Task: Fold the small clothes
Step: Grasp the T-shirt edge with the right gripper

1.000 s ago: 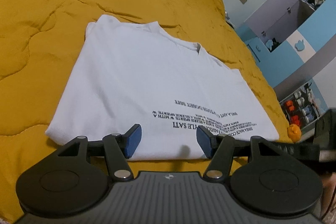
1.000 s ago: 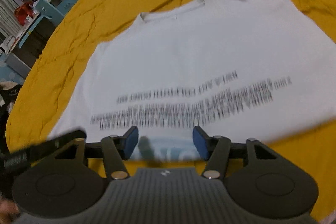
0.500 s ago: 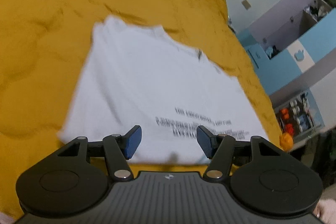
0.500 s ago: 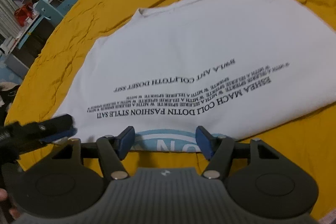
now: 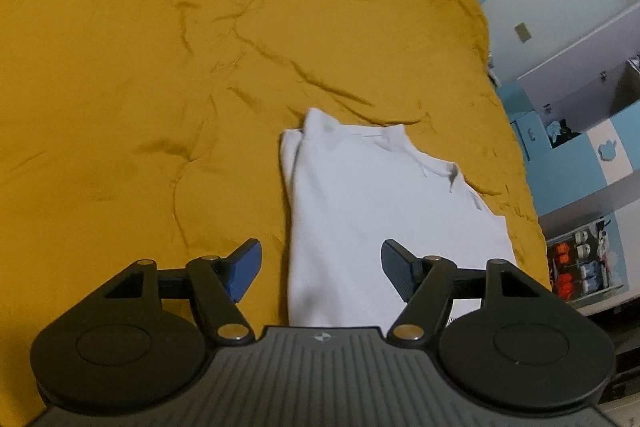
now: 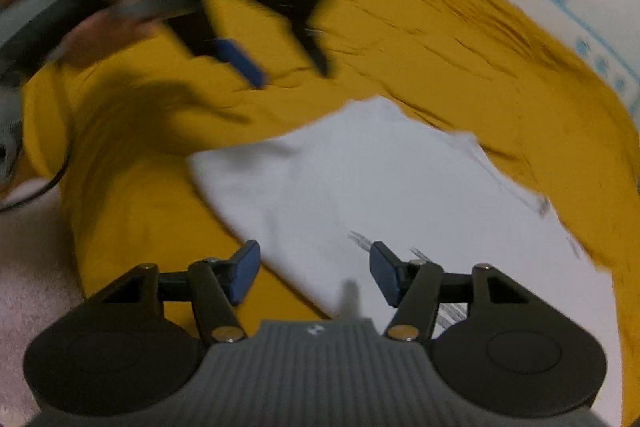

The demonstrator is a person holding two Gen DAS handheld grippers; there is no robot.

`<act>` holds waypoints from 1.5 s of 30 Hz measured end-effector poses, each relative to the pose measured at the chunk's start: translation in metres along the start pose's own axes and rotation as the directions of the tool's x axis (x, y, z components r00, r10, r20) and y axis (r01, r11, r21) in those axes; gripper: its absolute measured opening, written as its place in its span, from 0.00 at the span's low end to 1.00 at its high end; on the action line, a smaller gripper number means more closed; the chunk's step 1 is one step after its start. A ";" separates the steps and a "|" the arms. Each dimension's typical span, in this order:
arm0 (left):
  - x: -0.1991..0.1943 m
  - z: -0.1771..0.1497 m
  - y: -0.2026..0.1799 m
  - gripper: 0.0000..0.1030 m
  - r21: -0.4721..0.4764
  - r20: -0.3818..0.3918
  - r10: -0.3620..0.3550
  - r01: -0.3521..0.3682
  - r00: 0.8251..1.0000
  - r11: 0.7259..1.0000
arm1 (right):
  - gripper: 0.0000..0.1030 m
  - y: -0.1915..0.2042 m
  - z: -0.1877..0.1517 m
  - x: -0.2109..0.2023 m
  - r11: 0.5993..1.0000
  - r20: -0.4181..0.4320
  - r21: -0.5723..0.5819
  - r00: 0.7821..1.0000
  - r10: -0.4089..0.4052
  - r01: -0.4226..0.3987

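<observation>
White cloth fills less of the left wrist view than it did a second ago. The shirt (image 5: 384,223) lies flat on the yellow bed cover (image 5: 160,67), with its collar at the far end and one long side folded under. A second ago the black words on its front were plain to see from here; now none show, and the camera looks along the shirt from its left edge. The left gripper (image 5: 320,267) hangs above that edge with its blue pads wide apart and nothing between them. I think it has swung round to get ready for a side fold.

From the right wrist view, things are blurry, so this tool is moving fast. The right gripper (image 6: 314,273) is wide open too and holds nothing. Under it lies the shirt (image 6: 380,187), turned slantwise now, with only a few smudged letters near the pads. Half a second ago the words ran straight across in clear rows. The other gripper (image 6: 256,47) and a hand show up high on the left, over bare cover.

No new fold is made yet; both tools look to be moving to the sides.
</observation>
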State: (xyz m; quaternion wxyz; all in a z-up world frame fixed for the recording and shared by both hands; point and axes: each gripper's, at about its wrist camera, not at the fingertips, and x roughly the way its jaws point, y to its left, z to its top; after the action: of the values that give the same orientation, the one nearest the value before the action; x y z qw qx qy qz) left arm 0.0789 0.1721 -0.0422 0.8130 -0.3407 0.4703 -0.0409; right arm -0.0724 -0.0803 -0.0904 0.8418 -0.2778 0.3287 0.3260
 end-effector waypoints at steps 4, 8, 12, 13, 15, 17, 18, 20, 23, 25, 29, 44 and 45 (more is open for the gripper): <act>0.020 0.011 0.009 0.77 -0.018 -0.036 -0.035 0.035 0.999 0.999 | 0.55 0.030 0.008 0.013 0.993 0.014 -0.114 0.999 -0.038 0.039; 0.047 0.020 0.016 0.77 -0.037 -0.075 -0.058 0.055 0.995 0.998 | 0.55 0.052 0.019 0.022 0.974 0.060 -0.208 0.995 -0.080 0.091; 0.071 0.029 0.033 0.77 -0.123 -0.078 -0.101 0.091 0.992 0.988 | 0.56 0.071 0.027 0.033 0.934 0.118 -0.321 0.985 -0.125 0.157; 0.077 0.032 0.036 0.77 -0.141 -0.076 -0.112 0.100 0.991 0.985 | 0.56 0.074 0.028 0.036 0.929 0.125 -0.333 0.984 -0.128 0.163; 0.088 0.040 0.040 0.77 -0.165 -0.072 -0.135 0.122 0.988 0.979 | 0.55 0.078 0.033 0.039 0.926 0.129 -0.339 0.984 -0.126 0.163; 0.098 0.048 0.043 0.77 -0.193 -0.056 -0.155 0.141 0.986 0.971 | 0.55 0.079 0.037 0.043 0.928 0.127 -0.336 0.984 -0.124 0.160; 0.105 0.054 0.044 0.77 -0.212 -0.053 -0.172 0.157 0.984 0.965 | 0.55 0.079 0.039 0.044 0.930 0.125 -0.333 0.985 -0.121 0.157; 0.117 0.063 0.045 0.77 -0.240 -0.051 -0.192 0.175 0.980 0.955 | 0.55 0.078 0.040 0.045 0.936 0.122 -0.318 0.986 -0.117 0.151; 0.134 0.071 0.042 0.69 -0.244 -0.072 -0.220 0.197 0.973 0.950 | 0.53 0.073 0.035 0.045 0.942 0.122 -0.304 0.987 -0.108 0.140; 0.142 0.073 0.037 0.57 -0.212 -0.088 -0.204 0.182 0.975 0.960 | 0.56 0.073 0.032 0.045 0.937 0.135 -0.315 0.984 -0.113 0.151; 0.153 0.071 0.047 0.19 -0.277 -0.080 -0.232 0.202 0.969 0.939 | 0.54 0.077 0.027 0.043 0.927 0.163 -0.331 0.978 -0.127 0.176; 0.143 0.078 0.025 0.15 -0.246 -0.080 -0.200 0.175 0.976 0.953 | 0.05 0.023 0.037 0.020 0.997 0.107 -0.073 0.994 0.014 -0.007; 0.140 0.079 0.019 0.15 -0.229 -0.076 -0.197 0.175 0.977 0.958 | 0.05 0.016 0.037 0.015 0.999 0.112 -0.045 0.994 0.015 -0.010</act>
State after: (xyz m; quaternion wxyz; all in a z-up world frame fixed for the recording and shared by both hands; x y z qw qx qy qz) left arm 0.2142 0.1731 -0.1316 0.7385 -0.4694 0.4771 -0.0813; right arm -0.0617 -0.0387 -0.0823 0.8506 -0.2753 0.2751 0.3535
